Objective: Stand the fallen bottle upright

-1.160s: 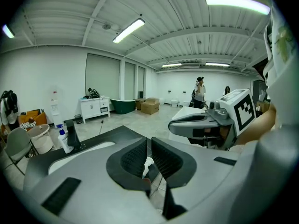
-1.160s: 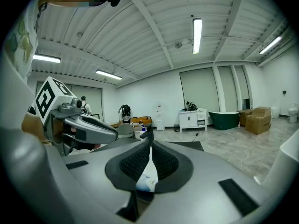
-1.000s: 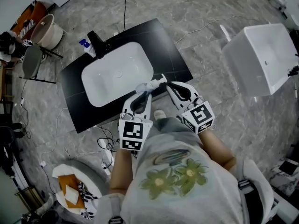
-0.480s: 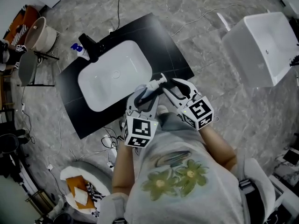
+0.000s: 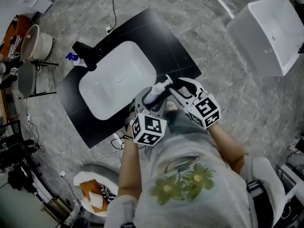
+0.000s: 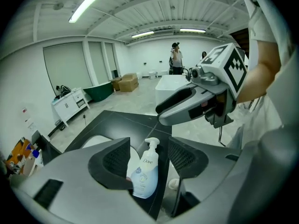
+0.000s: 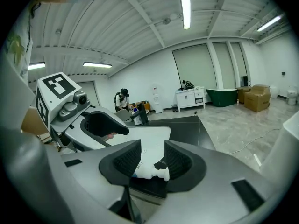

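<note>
A white pump bottle lies on its side on the black counter, near the counter's front edge beside the sink. Its pump head points away from me and to the right. My left gripper hangs over the bottle's body with its jaws opening. In the left gripper view the bottle shows between the two pads, with a gap on each side. My right gripper is just right of the pump, jaws opening too. From the right gripper view the bottle lies crosswise beyond the pads, untouched.
A white sink basin is set into the counter, with a black faucet and a small blue bottle at its far left. A large white tub stands on the floor to the right. Cables trail below the counter.
Both grippers have sunk toward the lying bottle and their jaws have gone from shut to open. The bottle has not moved.
</note>
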Demonstrator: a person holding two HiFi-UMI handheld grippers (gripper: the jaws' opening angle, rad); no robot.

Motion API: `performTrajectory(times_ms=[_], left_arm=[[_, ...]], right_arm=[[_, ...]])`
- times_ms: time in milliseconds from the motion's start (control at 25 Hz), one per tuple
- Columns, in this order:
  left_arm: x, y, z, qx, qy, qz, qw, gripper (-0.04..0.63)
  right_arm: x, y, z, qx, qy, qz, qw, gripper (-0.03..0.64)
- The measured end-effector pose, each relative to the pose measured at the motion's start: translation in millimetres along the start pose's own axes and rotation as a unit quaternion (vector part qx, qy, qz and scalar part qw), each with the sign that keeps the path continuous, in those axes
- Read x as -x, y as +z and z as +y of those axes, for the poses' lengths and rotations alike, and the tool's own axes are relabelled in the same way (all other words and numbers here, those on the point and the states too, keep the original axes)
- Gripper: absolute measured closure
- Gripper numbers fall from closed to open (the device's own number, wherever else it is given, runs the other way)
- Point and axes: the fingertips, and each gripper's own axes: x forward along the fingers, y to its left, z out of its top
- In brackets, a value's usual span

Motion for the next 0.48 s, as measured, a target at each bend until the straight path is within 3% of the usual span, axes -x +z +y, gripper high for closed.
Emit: performTrajectory(times_ms=[480], left_arm=[[-54, -20, 5, -0.051, -0.032, 0.067, 0.9959, 0.325]], right_arm=[[-29, -34, -26, -0.027, 0.005, 0.033, 0.999, 0.479]])
